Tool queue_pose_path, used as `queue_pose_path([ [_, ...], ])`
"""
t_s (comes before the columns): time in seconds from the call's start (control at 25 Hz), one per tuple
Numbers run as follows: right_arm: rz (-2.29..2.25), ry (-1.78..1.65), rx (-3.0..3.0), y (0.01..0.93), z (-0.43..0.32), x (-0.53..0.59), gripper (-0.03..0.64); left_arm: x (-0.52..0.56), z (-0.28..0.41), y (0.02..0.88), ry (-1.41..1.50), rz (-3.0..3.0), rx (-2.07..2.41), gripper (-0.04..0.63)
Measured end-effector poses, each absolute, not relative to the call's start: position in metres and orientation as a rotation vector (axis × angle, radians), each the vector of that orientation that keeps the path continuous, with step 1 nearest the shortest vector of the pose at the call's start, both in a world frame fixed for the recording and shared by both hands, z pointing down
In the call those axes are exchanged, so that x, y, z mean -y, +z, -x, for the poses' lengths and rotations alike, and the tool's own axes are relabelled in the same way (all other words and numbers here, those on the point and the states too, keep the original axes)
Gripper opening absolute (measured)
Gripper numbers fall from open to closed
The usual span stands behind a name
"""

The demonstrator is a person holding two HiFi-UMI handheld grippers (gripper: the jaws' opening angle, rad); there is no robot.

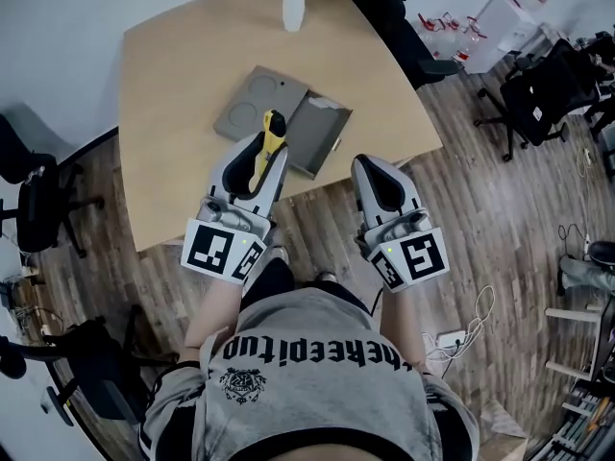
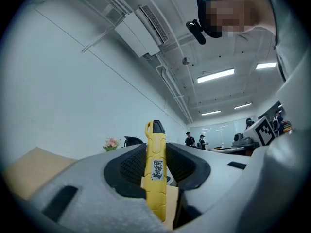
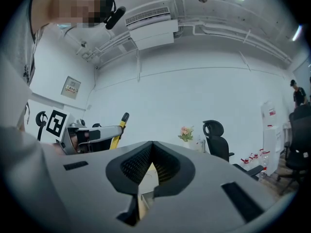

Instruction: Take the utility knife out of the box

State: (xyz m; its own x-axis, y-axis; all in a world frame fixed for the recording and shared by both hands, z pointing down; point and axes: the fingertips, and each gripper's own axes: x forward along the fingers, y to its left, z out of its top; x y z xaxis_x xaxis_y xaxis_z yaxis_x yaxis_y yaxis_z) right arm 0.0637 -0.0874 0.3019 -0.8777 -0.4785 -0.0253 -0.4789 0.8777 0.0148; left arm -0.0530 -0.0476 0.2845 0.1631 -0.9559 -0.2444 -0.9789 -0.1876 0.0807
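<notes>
Two tools abreast, left tool (image 1: pixel 270 145) tilted up pinching utility knife (image 2: pixel 156 169), right tool (image 3: pixel 152 144) level, pressed together.

This is an open-plan office. A pale wooden table (image 1: pixel 173 94) with a curved near edge stands on wood-look plank flooring (image 1: pixel 500 219), with black swivel chairs (image 1: pixel 538 94) pulled away from its sides and a white vase (image 1: pixel 293 8) of flowers at its far edge. Overhead run exposed pipes, strip lights (image 2: pixel 215 75) and a ceiling-hung air-conditioning unit (image 2: pixel 141 30) against plain white walls. Several people (image 2: pixel 194 140) stand at the far end of the room, and a cable with a power strip (image 1: pixel 447 339) lies on the floor.
</notes>
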Motion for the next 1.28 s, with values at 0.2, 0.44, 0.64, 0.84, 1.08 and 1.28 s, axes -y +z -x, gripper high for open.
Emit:
queue_pose_path([
  [0.2,0.707,0.034,-3.040,0.301,-0.075,0.077,0.006,0.030,0.044,0.282,0.377,2.257,-1.996,0.133],
  [0.44,0.628,0.037,-3.052,0.301,-0.091,0.063,0.006,0.007,0.030,0.280,0.389,2.180,-2.057,0.133],
  [0.64,0.557,0.035,-3.065,0.303,-0.102,0.055,0.006,-0.008,0.017,0.279,0.405,2.123,-2.103,0.133],
  [0.84,0.505,0.029,-3.073,0.306,-0.110,0.049,0.006,-0.020,0.007,0.279,0.399,2.081,-2.141,0.133],
  [1.08,0.455,0.033,-3.066,0.308,-0.115,0.045,0.006,-0.028,-0.001,0.278,0.391,2.041,-2.160,0.133],
  [1.28,0.430,0.038,-3.069,0.307,-0.115,0.043,0.006,-0.030,-0.005,0.274,0.393,2.026,-2.160,0.133],
])
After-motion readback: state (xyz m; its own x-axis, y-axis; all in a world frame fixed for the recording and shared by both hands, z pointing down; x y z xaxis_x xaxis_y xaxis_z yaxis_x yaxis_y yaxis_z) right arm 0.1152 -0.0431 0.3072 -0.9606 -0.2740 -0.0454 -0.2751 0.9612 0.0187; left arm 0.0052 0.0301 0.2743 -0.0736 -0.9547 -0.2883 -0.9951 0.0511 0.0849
